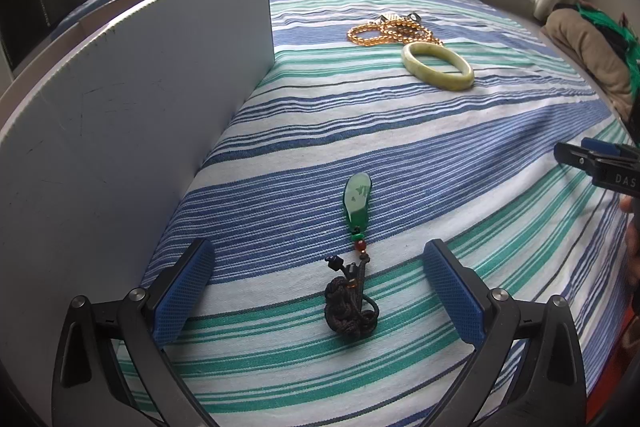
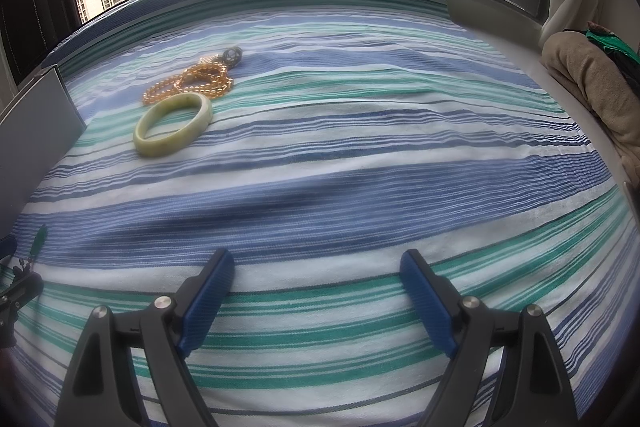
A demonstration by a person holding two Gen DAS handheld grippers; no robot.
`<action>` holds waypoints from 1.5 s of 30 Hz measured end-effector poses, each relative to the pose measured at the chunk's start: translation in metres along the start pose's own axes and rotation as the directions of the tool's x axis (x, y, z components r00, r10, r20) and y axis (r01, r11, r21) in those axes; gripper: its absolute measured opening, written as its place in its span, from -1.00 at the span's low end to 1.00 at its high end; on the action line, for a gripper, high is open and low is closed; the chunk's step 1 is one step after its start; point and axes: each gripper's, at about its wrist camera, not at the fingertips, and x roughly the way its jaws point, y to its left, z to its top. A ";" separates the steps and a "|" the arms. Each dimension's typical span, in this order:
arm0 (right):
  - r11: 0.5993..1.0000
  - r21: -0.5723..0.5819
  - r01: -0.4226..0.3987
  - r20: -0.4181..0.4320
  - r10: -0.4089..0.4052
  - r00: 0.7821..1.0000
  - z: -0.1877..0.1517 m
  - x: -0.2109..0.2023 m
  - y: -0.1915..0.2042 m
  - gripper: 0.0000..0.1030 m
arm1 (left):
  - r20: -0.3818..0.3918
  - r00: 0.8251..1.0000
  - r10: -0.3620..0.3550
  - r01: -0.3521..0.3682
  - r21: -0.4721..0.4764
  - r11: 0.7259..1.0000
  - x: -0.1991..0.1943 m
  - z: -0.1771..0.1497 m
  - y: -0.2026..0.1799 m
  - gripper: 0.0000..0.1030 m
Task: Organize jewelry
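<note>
A green pendant [image 1: 357,201] on a dark knotted cord [image 1: 352,309] lies on the striped cloth [image 1: 440,155]. My left gripper [image 1: 318,261] stands open around it, the cord bundle between the blue pads without touching them. Farther back lie a pale jade bangle [image 1: 438,65] and an amber bead strand [image 1: 394,31]. In the right wrist view my right gripper [image 2: 316,265] is open over bare cloth, with the bangle [image 2: 173,125] and beads [image 2: 190,83] far off to the upper left. The pendant [image 2: 39,237] shows at that view's left edge.
A white box wall [image 1: 132,115] stands upright along the left. A dark ring-like item [image 2: 233,55] lies behind the beads. Folded beige cloth [image 2: 592,87] sits at the right by the window sill. The right gripper's finger [image 1: 592,163] pokes in at the right edge.
</note>
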 end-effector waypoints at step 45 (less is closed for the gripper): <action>0.895 -0.214 -0.391 0.384 0.445 0.809 0.149 -0.189 0.031 -0.84 | -0.038 0.992 -0.119 0.119 -0.007 0.993 -0.016 -0.001 0.006 0.75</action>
